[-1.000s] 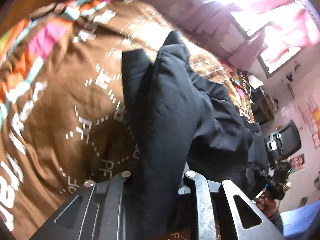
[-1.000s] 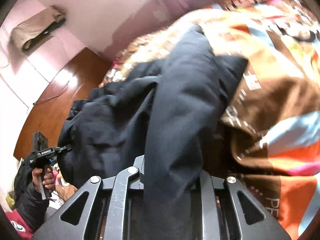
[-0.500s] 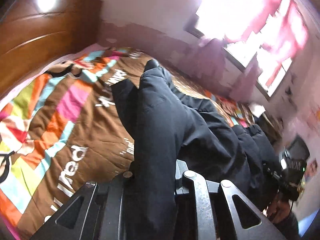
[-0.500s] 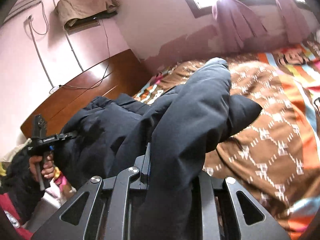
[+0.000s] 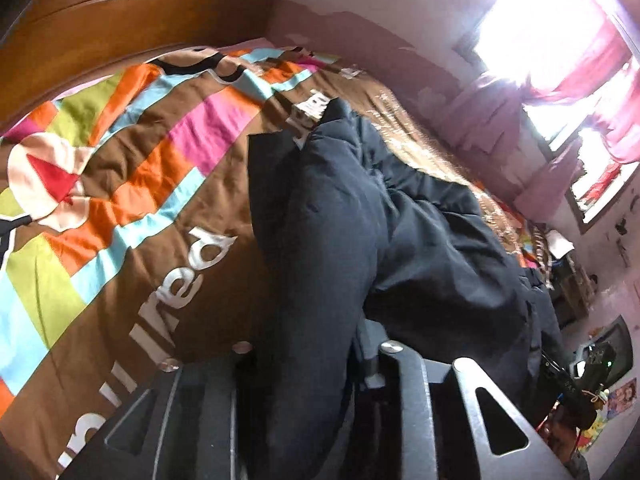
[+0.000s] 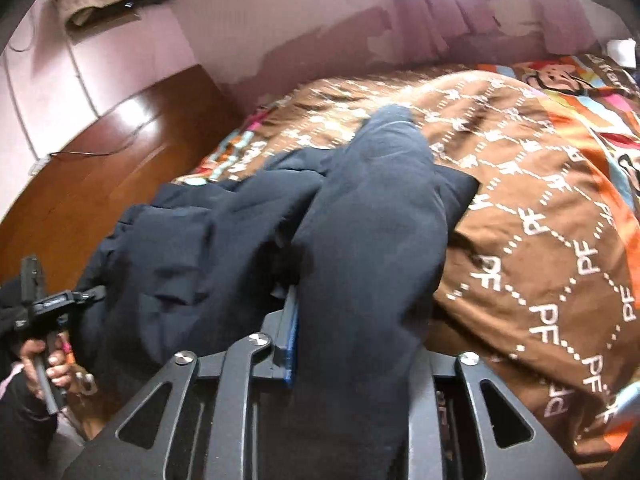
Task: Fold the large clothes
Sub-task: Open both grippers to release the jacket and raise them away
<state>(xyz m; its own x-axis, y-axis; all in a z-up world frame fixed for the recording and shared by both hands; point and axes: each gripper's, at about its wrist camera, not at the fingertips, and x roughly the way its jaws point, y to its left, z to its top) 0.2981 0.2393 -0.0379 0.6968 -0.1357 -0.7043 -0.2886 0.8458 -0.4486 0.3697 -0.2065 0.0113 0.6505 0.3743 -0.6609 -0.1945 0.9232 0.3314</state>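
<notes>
Bulky dark navy padded garment (image 5: 344, 240) is draped over a brown, bright-striped bedspread (image 5: 132, 184). Left gripper (image 5: 308, 364) & right gripper (image 6: 352, 344) each straddle a fabric fold; jaws have just been opening, w/ grip state unclear. Step: laying the fold down. Next, prob.: let go, pull clear.

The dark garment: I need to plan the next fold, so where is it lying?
The dark garment lies on the brown patterned bedspread, stretched between both grippers, in the centre of both wrist views.
</notes>
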